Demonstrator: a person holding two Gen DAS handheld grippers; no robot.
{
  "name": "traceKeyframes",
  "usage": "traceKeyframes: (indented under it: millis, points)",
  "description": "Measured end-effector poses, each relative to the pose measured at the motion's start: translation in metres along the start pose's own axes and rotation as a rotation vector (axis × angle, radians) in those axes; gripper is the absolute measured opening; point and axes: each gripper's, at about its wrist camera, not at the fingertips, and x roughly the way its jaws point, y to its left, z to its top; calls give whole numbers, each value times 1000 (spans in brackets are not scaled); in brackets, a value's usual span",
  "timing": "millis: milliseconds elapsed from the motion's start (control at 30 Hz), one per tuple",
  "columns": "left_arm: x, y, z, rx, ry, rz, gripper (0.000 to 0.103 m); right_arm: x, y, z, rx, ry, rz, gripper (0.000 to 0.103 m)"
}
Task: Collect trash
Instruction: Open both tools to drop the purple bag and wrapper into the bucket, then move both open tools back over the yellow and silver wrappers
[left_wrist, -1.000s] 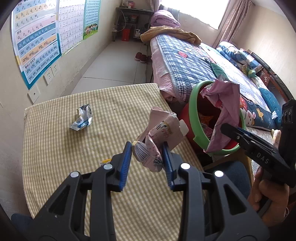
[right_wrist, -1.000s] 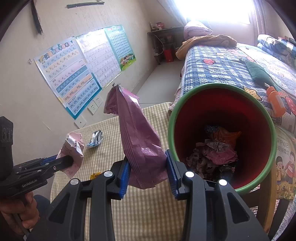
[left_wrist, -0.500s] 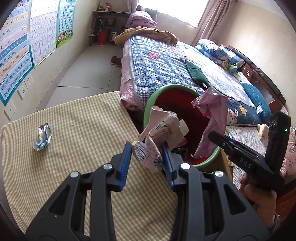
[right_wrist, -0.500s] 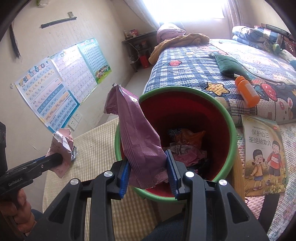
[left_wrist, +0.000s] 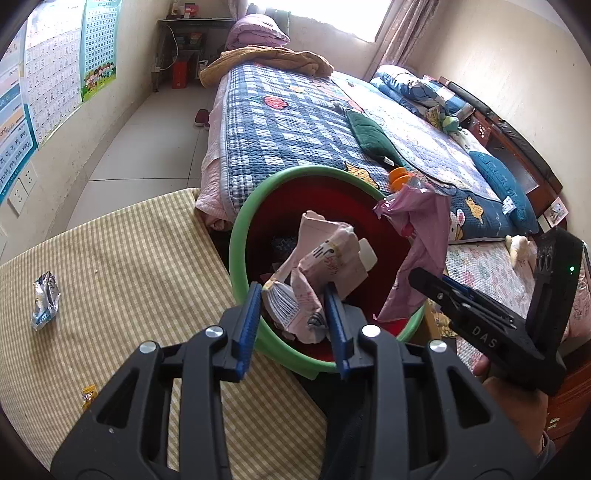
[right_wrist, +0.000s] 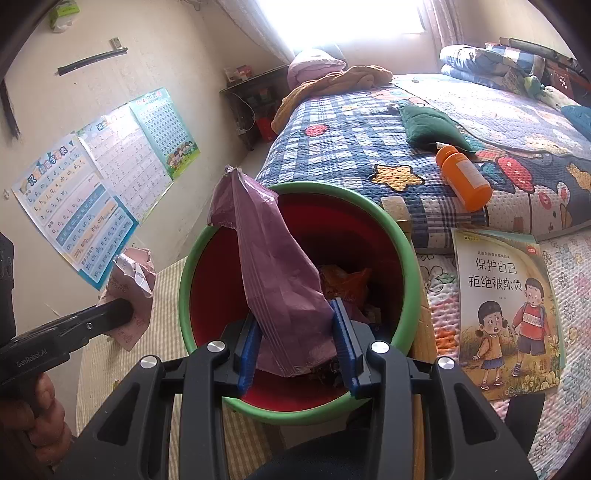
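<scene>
The left gripper (left_wrist: 293, 314) has its blue-padded jaws clamped on a crumpled pale pink printed wrapper (left_wrist: 317, 269), which stands up out of the jaws and hangs over the near rim of a round red bin with a green rim (left_wrist: 240, 236) just ahead of them. The right gripper (right_wrist: 297, 339) grips a long mauve foil packet (right_wrist: 280, 277) by its lower end; the packet rises from the jaws and leans to the left of them, directly above the bin's open mouth, where other crumpled trash already lies (an orange wrapper among it). In the left wrist view the right gripper shows to the right of the left jaws, its packet drooping over the far right part of the rim. Well to the left of the left jaws, on the table with the yellow checked cloth (left_wrist: 129, 266), lies a small crushed silver-and-blue wrapper (left_wrist: 45, 300), and nearer, below and left of the jaws, a tiny yellow scrap (left_wrist: 88, 394). Beyond the bin is a bed with a blue patchwork quilt (left_wrist: 280, 125); an orange plastic bottle (right_wrist: 463, 177) lies on it, and a children's picture book (right_wrist: 506, 310) lies to the right of the right jaws.
</scene>
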Motion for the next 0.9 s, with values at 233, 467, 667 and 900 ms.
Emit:
traceKeyframes:
  millis: [233,467,667,900]
  points:
    - [23,-5,7,7,23,-8,34,15,-8,3,-3,16,-12,37]
    - [37,1,12,-18,34,-7,39,29,-14,-2,-3,45,-24,53]
    - [30,11,12,-52,9,-9,70,28,-12,-2,-18,41,-48,68]
    - [3,31,3,-99,-36,31,93,16,10,-4,-62,23,-59,86]
